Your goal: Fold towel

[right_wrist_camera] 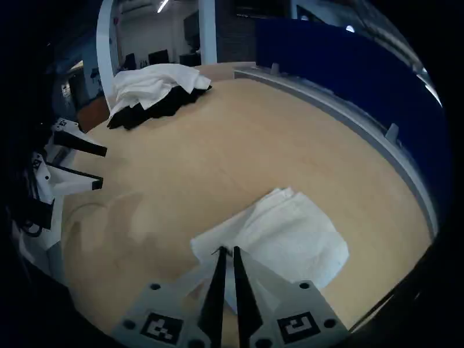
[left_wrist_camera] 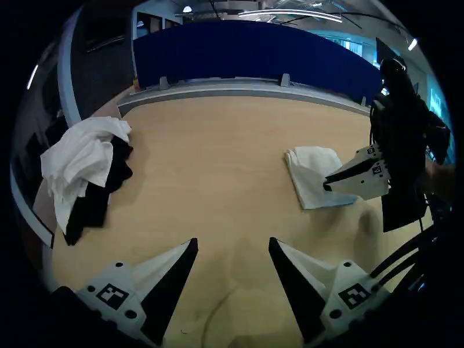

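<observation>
A white towel [left_wrist_camera: 310, 171] lies folded into a small rectangle on the wooden table [left_wrist_camera: 220, 151], right of centre. My right gripper [left_wrist_camera: 326, 184] comes in from the right with its tips at the towel's near edge. In the right gripper view the right gripper [right_wrist_camera: 228, 250] has its fingers nearly together, pinching the edge of the towel [right_wrist_camera: 290, 232], and only a thin slit shows between them. My left gripper [left_wrist_camera: 232, 243] is open over bare table with nothing between its fingers. It also appears in the right gripper view, where the left gripper [right_wrist_camera: 103, 168] stands at the left, well away from the towel.
A heap of white and black cloths [left_wrist_camera: 87, 165] lies at the table's left edge, and the same heap of cloths [right_wrist_camera: 153, 90] lies at the far side in the right gripper view. A blue partition [left_wrist_camera: 249, 52] runs along the table's back edge.
</observation>
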The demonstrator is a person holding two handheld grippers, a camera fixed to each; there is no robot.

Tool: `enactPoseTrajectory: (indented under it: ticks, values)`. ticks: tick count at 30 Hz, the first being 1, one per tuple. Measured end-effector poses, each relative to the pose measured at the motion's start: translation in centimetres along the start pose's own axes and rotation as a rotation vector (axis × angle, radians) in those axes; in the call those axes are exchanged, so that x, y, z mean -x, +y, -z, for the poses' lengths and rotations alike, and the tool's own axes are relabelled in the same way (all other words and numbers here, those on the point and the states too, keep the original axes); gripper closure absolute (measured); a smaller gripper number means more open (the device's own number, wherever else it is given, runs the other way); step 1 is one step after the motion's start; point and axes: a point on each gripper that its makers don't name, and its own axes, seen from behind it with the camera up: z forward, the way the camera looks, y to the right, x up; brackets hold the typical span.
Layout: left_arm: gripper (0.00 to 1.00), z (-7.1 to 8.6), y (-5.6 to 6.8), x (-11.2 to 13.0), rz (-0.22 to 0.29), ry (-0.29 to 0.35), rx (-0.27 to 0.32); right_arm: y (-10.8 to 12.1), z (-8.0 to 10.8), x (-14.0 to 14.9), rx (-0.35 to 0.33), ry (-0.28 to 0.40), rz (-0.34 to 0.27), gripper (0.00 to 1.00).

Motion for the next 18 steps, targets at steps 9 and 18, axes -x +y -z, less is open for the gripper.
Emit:
enactPoseTrajectory:
  ticks: [9, 18]
  values:
    - [0.1, 0.0, 0.4, -0.4, -0.008, 0.003, 0.002, 0.8, 1.0, 0.1, 0.023, 0.015, -0.023, 0.32]
    - [0.1, 0.0, 0.4, -0.8, -0.011, 0.005, -0.002, 1.7, 2.1, 1.2, 0.053, 0.011, -0.049, 0.28]
